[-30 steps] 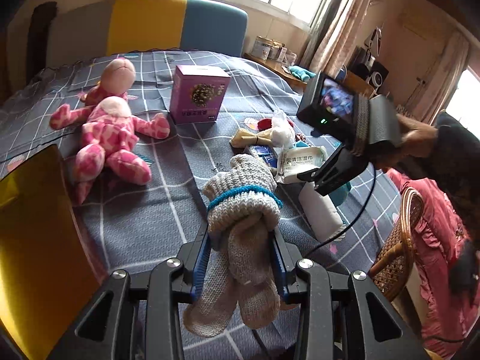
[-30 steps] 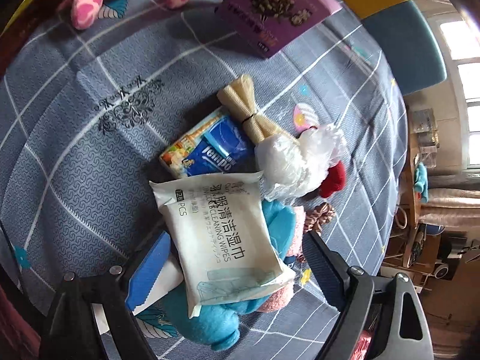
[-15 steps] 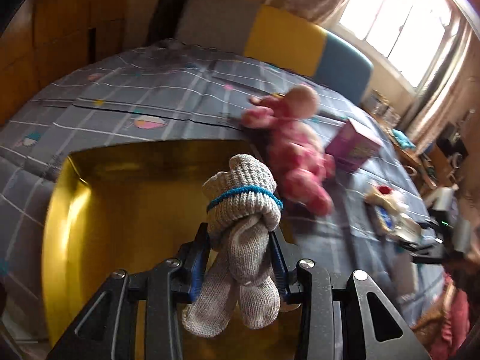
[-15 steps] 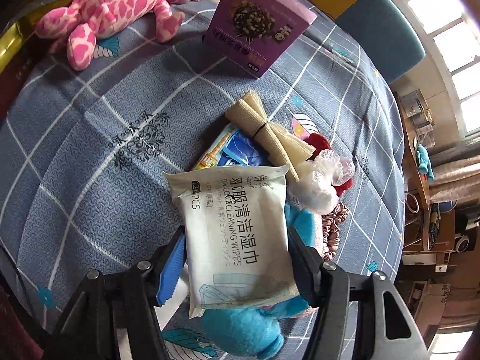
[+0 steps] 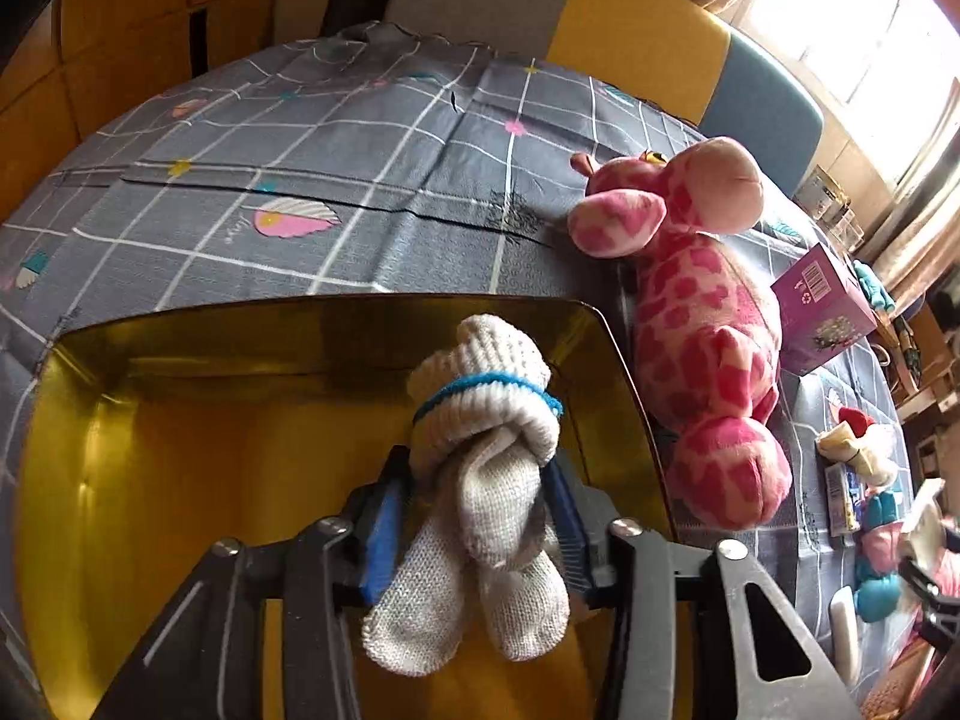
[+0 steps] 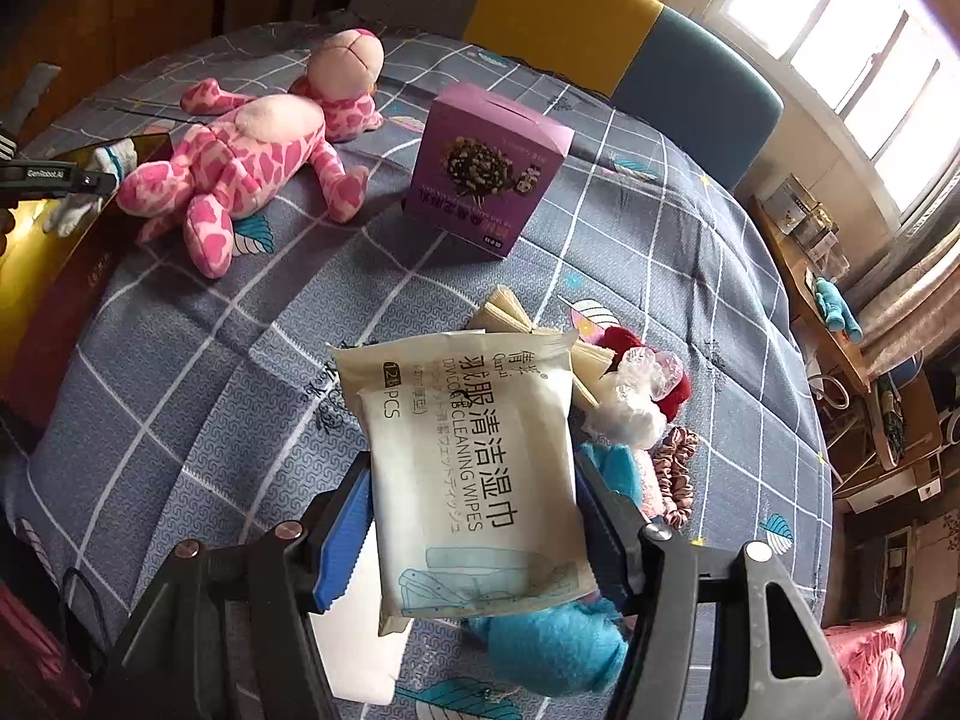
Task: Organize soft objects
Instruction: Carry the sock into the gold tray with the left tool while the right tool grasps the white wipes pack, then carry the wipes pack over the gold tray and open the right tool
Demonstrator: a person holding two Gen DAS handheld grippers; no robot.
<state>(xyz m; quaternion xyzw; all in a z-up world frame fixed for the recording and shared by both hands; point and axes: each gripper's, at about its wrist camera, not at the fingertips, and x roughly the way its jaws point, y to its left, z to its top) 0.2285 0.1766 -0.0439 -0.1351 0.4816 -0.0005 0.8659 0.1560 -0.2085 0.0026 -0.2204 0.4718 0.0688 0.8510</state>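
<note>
A rolled grey knit glove bundle (image 5: pixel 480 420) with a blue band hangs between the jaws of my left gripper (image 5: pixel 474 516), over the inside of a gold tin box (image 5: pixel 210 450). The jaws are opening, and a narrow gap shows beside the left pad. My right gripper (image 6: pixel 474 528) is shut on a white pack of cleaning wipes (image 6: pixel 474 456), lifted above a pile of small items on the bed. A pink giraffe plush (image 5: pixel 702 324) lies just right of the gold box; the right wrist view has this plush (image 6: pixel 240 156) at upper left.
A purple carton (image 6: pixel 486 174) stands mid-bed. Under the wipes lie a blue plush (image 6: pixel 552 642), a cream bow (image 6: pixel 510 312), a white-and-red bundle (image 6: pixel 642 396) and a scrunchie (image 6: pixel 675 468). A yellow and blue headboard backs the grey checked bedspread (image 5: pixel 360 210).
My left gripper swung left from the bed's middle to over the gold box, and its jaws have widened around the glove. My right gripper closed on the wipes pack and lifted it.
</note>
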